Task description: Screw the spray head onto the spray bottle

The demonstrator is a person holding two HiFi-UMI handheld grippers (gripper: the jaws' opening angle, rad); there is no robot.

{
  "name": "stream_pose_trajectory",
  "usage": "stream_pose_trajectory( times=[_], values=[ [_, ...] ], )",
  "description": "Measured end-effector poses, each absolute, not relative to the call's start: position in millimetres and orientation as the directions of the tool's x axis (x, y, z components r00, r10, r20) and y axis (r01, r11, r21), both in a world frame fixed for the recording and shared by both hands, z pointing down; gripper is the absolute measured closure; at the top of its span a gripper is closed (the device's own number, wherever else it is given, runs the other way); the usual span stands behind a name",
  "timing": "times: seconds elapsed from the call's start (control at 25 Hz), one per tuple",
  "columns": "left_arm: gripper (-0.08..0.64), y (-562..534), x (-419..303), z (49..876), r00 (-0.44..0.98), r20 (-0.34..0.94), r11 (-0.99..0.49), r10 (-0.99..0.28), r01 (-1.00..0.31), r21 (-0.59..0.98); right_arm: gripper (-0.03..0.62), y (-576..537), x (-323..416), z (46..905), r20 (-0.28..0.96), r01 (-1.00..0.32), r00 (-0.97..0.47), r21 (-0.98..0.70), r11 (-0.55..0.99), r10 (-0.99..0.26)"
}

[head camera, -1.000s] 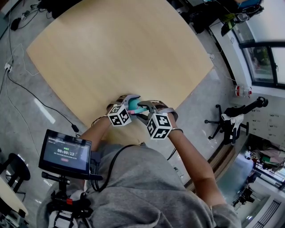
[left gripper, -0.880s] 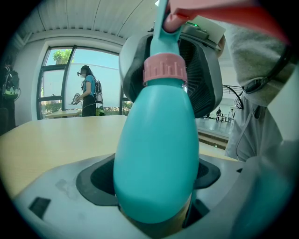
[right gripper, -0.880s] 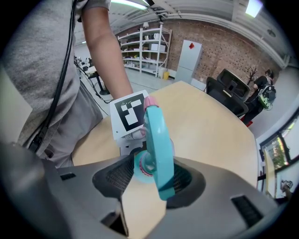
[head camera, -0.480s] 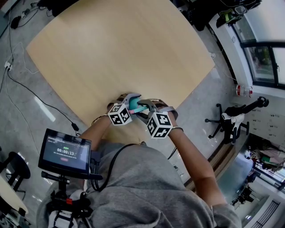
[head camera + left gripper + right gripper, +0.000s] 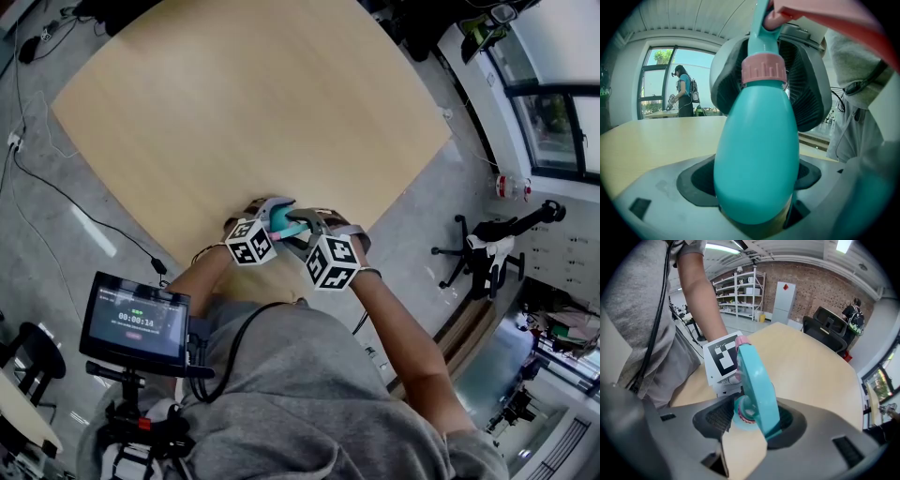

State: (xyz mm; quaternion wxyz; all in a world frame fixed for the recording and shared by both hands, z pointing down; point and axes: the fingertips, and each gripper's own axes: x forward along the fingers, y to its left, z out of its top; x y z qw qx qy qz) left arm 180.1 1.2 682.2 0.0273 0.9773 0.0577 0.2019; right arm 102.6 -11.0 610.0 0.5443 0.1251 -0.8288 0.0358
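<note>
A teal spray bottle [image 5: 757, 154] stands up between the pads of my left gripper [image 5: 754, 180], which is shut on its body. A pink collar [image 5: 764, 70] rings its neck, and the teal spray head [image 5: 757, 385] with a pink trigger [image 5: 820, 16] sits on top. My right gripper [image 5: 750, 420] is shut on the spray head at the collar [image 5: 744, 412], and its dark pads [image 5: 811, 89] flank the neck. In the head view both grippers meet over the table's near edge: the left gripper [image 5: 264, 220], the right gripper [image 5: 298, 230], and the bottle [image 5: 280, 217] between them.
The wooden table [image 5: 253, 103] stretches away from the grippers. A tablet on a stand [image 5: 136, 321] is at my lower left. Cables [image 5: 47, 178] run over the floor to the left. An office chair [image 5: 487, 258] stands to the right, and a person [image 5: 684, 91] by the far window.
The right gripper's marker cube has edged slightly to the left. Both grips on the bottle and the spray head look the same.
</note>
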Motion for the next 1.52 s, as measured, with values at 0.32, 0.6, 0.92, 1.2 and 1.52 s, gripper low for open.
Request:
stream_pose_trajectory(
  times=[0.32,0.6,0.92,1.2,1.52],
  values=[
    [0.143,1.6,179.9,680.3,0.911,0.393,-0.992,0.124,0.102,0.076,0.391,-12.6,100.3,609.0,0.904,-0.29,-0.387,0.065,0.955,-0.18],
    [0.141,-1.9,179.7,679.4,0.91,0.395,-0.992,0.124,0.102,0.076,0.393,-20.3,94.3,609.5,0.894,-0.333,-0.405,0.049,0.942,-0.189],
    [0.142,-4.5,176.1,681.4,0.909,0.399,-0.992,0.122,0.1,0.076,0.393,-23.8,88.4,608.4,0.875,-0.383,-0.435,0.034,0.923,-0.213],
    [0.141,-7.6,173.9,681.1,0.908,0.401,-0.992,0.122,0.099,0.079,0.393,-28.2,86.0,607.2,0.864,-0.418,-0.445,0.034,0.908,-0.238],
    [0.141,-7.5,172.9,682.9,0.908,0.401,-0.992,0.118,0.095,0.077,0.393,-28.3,85.1,608.6,0.859,-0.424,-0.45,0.035,0.905,-0.244]
  ],
)
